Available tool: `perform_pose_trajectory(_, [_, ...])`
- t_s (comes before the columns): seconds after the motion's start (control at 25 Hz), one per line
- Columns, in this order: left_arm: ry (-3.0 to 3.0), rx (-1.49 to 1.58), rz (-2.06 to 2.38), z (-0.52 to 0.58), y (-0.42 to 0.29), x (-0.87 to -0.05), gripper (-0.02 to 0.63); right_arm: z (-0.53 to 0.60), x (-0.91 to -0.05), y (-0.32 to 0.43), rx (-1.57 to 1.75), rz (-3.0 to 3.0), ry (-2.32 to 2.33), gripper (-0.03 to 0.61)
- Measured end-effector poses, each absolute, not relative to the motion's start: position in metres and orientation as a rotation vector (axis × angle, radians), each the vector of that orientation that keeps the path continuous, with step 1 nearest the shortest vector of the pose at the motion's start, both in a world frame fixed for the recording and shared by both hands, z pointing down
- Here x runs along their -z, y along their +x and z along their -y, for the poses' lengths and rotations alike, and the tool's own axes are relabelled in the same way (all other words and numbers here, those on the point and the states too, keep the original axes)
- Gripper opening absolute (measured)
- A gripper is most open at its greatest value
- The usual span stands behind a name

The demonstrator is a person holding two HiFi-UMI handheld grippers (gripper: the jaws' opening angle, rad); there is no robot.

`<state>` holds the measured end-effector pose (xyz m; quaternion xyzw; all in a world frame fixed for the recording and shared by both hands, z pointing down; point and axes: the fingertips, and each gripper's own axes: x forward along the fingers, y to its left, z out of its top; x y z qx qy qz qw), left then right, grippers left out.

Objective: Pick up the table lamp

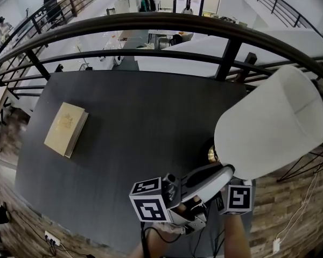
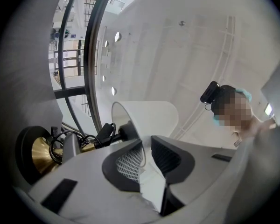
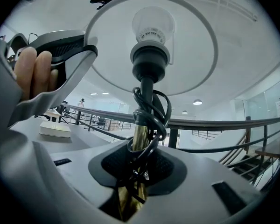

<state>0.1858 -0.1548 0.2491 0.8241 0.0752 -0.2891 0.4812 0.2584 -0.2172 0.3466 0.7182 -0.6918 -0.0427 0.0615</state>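
At lower right, right tool (image 3: 136,168) clamps the brass stem (image 3: 140,133) of the table lamp (image 1: 269,120), apparently bearing its weight; left tool (image 2: 146,152) grips the shade rim (image 2: 131,125), likely steadying it.

Desk (image 1: 140,122): the dark top is left open from the centre to 12 o'clock, so free passage is offered across most of it.
Book (image 1: 66,129): laid flat at 9 o'clock, near the left edge.
Railing (image 1: 151,23): the far side is closed off by curved bars from 10 to 2 o'clock.
Table lamp (image 1: 274,122): the 4 o'clock quarter is filled by its white shade, and passage there is blocked.
Left tongs (image 2: 147,160), right tongs (image 3: 137,171): crowded together at 6 o'clock and clamped on the lamp.
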Motion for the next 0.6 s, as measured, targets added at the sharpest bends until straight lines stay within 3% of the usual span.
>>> perform_pose_trajectory(0.6, [2.04,0.703,-0.198,0.127,0.17,-0.204,0.091,0.191,-0.302,0.241,0.123,2.128,2.19,0.115])
